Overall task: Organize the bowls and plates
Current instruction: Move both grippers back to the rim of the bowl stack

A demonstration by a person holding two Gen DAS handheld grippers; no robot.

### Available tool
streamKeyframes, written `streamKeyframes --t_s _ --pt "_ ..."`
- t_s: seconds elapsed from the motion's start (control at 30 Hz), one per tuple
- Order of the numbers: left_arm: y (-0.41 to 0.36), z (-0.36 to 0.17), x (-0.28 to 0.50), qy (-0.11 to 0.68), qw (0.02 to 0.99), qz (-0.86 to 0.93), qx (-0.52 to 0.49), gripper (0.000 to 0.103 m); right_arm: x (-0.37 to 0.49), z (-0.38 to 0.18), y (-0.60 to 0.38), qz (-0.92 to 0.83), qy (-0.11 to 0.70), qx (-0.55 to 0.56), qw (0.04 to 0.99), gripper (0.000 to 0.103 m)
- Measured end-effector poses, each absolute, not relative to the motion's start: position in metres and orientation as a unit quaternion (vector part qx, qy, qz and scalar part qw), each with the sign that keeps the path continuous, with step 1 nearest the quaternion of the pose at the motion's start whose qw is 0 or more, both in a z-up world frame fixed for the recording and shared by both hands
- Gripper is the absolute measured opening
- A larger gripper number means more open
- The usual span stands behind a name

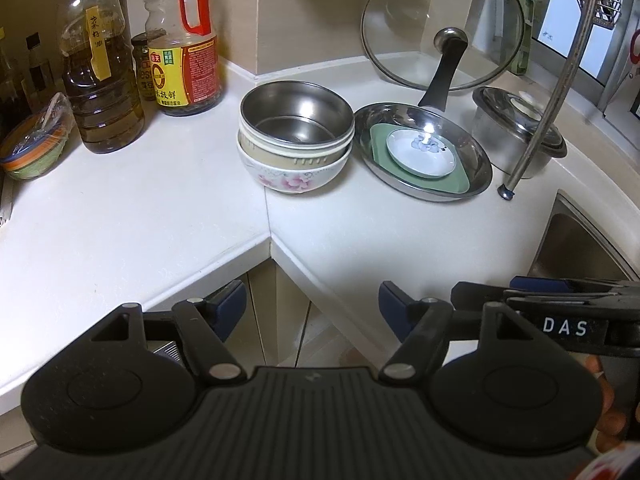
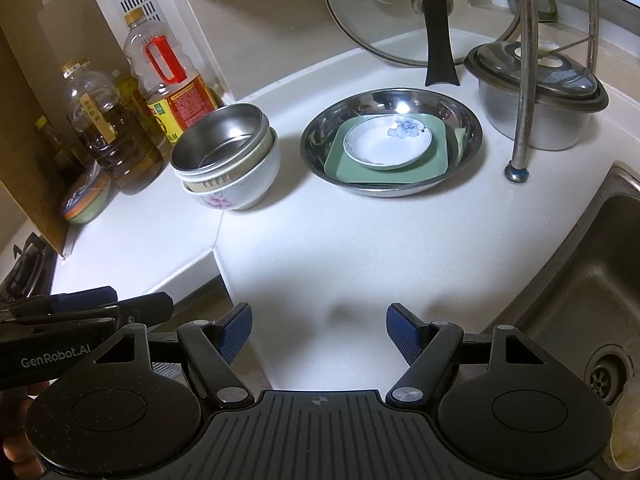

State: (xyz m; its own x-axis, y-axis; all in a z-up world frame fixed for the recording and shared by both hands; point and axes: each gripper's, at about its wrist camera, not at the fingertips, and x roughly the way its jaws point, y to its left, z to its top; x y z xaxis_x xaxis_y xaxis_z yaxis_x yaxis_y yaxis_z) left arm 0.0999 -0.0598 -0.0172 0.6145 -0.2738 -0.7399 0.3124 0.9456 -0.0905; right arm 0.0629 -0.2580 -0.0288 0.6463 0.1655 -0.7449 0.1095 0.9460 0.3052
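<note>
A stack of bowls stands on the white counter: a steel bowl [image 1: 296, 114] [image 2: 224, 136] sits in a cream bowl, which sits in a white floral bowl [image 1: 292, 174] [image 2: 236, 188]. Beside it on the right lies a steel dish [image 1: 468, 152] [image 2: 460, 120] with a green square plate [image 1: 380, 148] [image 2: 340, 160] in it and a small white flowered saucer [image 1: 422, 154] [image 2: 384, 144] on top. My left gripper [image 1: 312, 308] hangs open at the counter's front corner, nothing between its blue pads. My right gripper [image 2: 319, 334] is open over bare counter, well short of the dishes.
Oil and sauce bottles [image 1: 100, 80] [image 1: 184, 48] stand at the back left, with a wrapped striped bowl [image 1: 36, 148]. A glass lid [image 1: 440, 24] leans on the wall. A lidded steel pot [image 2: 536, 92] and a rack leg [image 2: 520, 120] stand right. The sink [image 2: 592, 280] lies at the right edge.
</note>
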Motion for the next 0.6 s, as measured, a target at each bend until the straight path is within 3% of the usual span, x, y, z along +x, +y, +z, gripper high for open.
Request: streamKeyframes --t_s 0.1,0.17,0.43,0.6 --pt "-0.06 -0.018 0.099 0.405 0.9 -0.163 0.023 0.074 0.061 -0.029 -0.259 0.015 0.421 0.161 0.892 0.074" --pt "-0.058 -0.018 0.098 0.4 0.902 -0.158 0.023 0.088 0.061 -0.029 -0.259 0.015 0.421 0.16 0.893 0.074" --pt "-0.044 -0.008 0.109 0.365 0.919 -0.145 0.021 0.092 0.074 -0.033 -0.258 0.008 0.421 0.147 0.895 0.074" --pt "-0.029 0.002 0.138 0.359 0.922 -0.142 0.021 0.088 0.099 -0.029 -0.261 0.015 0.411 0.169 0.896 0.074"
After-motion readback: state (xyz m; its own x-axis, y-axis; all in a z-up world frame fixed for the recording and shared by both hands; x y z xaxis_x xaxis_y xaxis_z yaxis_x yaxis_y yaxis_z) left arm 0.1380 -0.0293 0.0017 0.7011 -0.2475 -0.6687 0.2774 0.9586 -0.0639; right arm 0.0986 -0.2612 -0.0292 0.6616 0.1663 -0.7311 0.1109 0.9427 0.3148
